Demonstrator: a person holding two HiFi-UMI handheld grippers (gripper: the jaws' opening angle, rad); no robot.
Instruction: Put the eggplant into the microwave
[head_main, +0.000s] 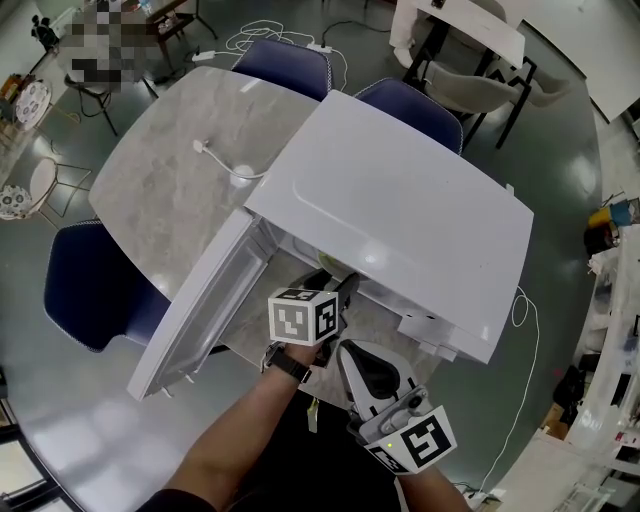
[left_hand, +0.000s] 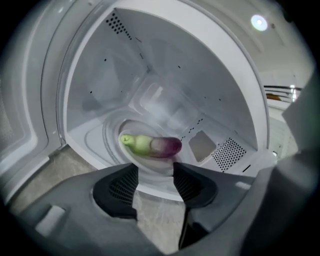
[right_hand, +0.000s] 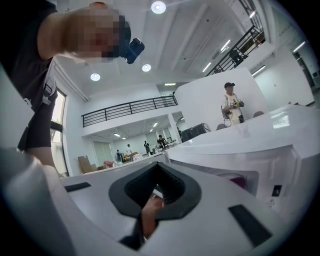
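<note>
white metal and plastic all round: the microwave (head_main: 400, 210) sits on the pale marbled surface (head_main: 170, 170) with its door (head_main: 200, 310) swung wide to the left, so the cavity is free to reach into. the left hand-held gripper (left_hand: 155, 172) is at the mouth of the opening, angled down toward the floor of the cavity. its 2 jaws stand apart with nothing between them. the eggplant (left_hand: 151, 145) lies on its side on the round glass tray (left_hand: 111, 131) just beyond the jaw tips, clear of both pads, so i'd say the placing is done. the right hand-held gripper (right_hand: 159, 167) is held level outside, beside the microwave's front, with its jaws together and empty. it seems to be simply kept out of the way.

the eggplant is small and stubby, with a green stem end pointing left, a pale green middle and a glossy purple tip. it looks smooth, and likely to roll if nudged.
</note>
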